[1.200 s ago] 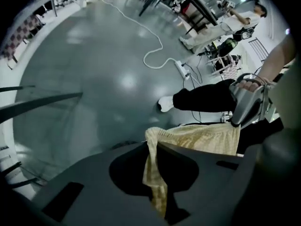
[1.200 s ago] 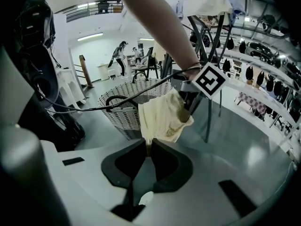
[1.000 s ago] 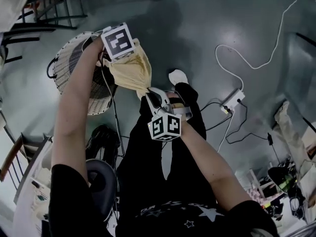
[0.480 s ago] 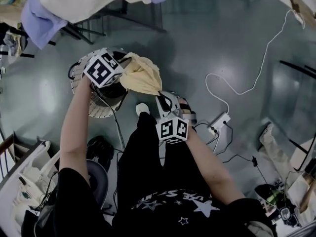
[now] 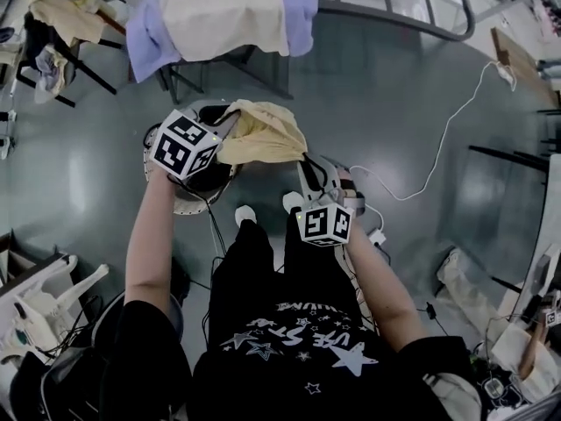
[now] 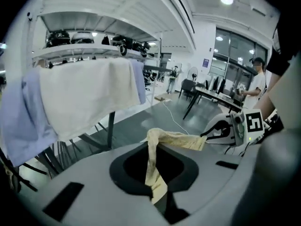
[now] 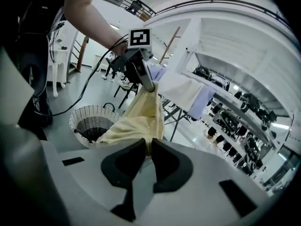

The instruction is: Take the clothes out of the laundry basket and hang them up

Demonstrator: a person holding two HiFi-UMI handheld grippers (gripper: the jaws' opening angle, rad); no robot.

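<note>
A pale yellow garment point(image 5: 263, 134) hangs stretched between my two grippers above the white wicker laundry basket point(image 5: 188, 203). My left gripper point(image 5: 228, 123) is shut on one end of it; the cloth point(image 6: 175, 139) runs out from between the left jaws point(image 6: 157, 192). My right gripper point(image 5: 306, 160) is shut on the other end, and the fabric point(image 7: 138, 121) bunches at its closed jaws point(image 7: 146, 150). The right gripper view looks down on the basket point(image 7: 93, 121). Ahead stands a drying rack with a white cloth point(image 5: 232, 11) and a lavender one point(image 5: 143, 40) hung over it.
White cables point(image 5: 438, 147) and a power strip point(image 5: 377, 235) lie on the grey floor to the right. Chairs and clutter point(image 5: 53, 24) stand at far left, a dark stool point(image 5: 105, 323) near the person's left side. A railing point(image 5: 394, 11) runs behind the rack.
Both grippers have risen with the yellow garment held between them, away from the basket. The head view has lifted, bringing the drying rack with its hung cloths into sight.
</note>
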